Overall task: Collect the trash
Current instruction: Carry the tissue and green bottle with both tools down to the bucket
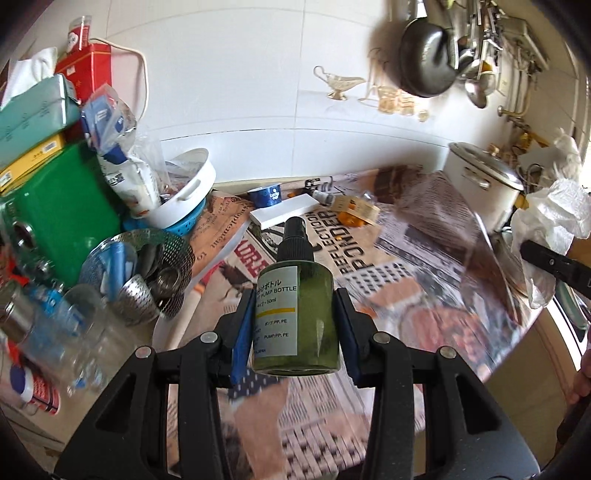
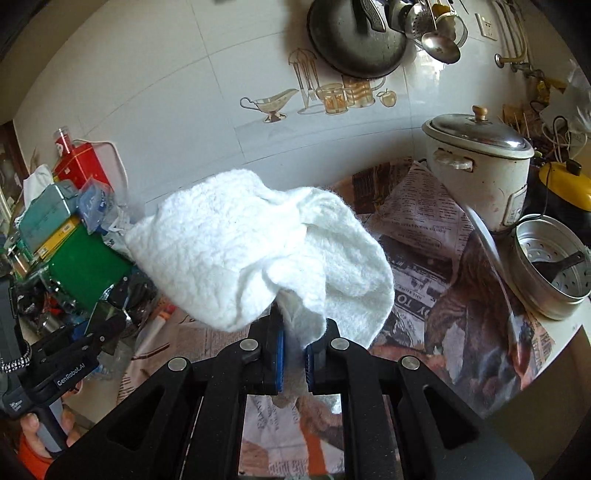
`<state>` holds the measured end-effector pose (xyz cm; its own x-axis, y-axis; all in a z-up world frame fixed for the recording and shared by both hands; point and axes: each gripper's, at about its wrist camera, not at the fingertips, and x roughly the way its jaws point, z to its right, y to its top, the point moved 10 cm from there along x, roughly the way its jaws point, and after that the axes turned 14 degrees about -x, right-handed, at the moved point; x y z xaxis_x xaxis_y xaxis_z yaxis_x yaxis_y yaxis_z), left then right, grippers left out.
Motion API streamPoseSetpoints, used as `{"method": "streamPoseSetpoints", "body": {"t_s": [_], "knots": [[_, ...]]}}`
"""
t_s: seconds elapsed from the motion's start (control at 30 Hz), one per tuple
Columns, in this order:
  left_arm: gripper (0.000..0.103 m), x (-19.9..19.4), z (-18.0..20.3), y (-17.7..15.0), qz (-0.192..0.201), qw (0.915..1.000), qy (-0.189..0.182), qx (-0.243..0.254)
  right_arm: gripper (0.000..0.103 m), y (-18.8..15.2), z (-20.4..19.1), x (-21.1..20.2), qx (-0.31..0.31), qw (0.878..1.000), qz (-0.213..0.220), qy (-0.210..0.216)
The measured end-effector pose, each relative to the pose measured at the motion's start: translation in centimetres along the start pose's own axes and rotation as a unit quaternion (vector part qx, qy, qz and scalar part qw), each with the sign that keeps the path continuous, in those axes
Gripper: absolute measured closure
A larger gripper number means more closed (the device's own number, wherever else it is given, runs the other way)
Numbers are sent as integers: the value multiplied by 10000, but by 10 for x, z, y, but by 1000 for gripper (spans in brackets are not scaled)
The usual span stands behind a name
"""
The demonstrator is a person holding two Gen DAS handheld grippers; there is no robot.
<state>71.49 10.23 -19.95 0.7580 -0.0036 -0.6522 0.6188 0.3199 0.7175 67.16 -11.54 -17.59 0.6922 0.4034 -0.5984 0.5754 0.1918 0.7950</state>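
A white tiled wall (image 1: pixel 240 74) with printed kitchenware decals backs a counter (image 1: pixel 424 266) spread with newspaper. Pans and ladles (image 2: pixel 354 33) hang high on the wall, and a white rice cooker (image 2: pixel 480 166) with a metal lid stands on the counter to the right, a perforated metal steamer pot (image 2: pixel 554 266) tilted just beside it. The left end of the counter is heaped with clutter — a green box (image 1: pixel 74 229), a white colander (image 1: pixel 188 188), perforated metal strainers (image 1: pixel 155 266) and clear plastic cups.

The white cloth (image 2: pixel 258 258) is lifted off the counter, billowing above the right gripper (image 2: pixel 293 358), whose blue pads are pressed together on a pinched fold of it. The green pump bottle (image 1: pixel 295 314), black spray cap pointing away from the camera, sits upright between the blue pads of the left gripper (image 1: pixel 295 328) — both pads touch its sides, clamped on it, and it hangs clear of the newspaper. A blue roll of tape (image 1: pixel 264 194) and a small white box (image 1: pixel 284 214) lie on the paper beyond the bottle.
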Motion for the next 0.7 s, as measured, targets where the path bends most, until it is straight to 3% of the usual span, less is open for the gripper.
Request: {"method": "streamPoseSetpoints", "body": {"t_s": [0.23, 0.4, 0.7], "knots": [[62, -50, 8, -24, 108, 9998, -96, -159, 95, -8, -20, -52, -199, 9994, 187, 219], [62, -80, 21, -55, 215, 9995, 32, -232, 95, -26, -32, -74, -371, 9973, 243, 587], [62, -104, 48, -145, -15, 9977, 465, -500, 95, -102, -34, -104, -713, 9896, -151, 1239]]}}
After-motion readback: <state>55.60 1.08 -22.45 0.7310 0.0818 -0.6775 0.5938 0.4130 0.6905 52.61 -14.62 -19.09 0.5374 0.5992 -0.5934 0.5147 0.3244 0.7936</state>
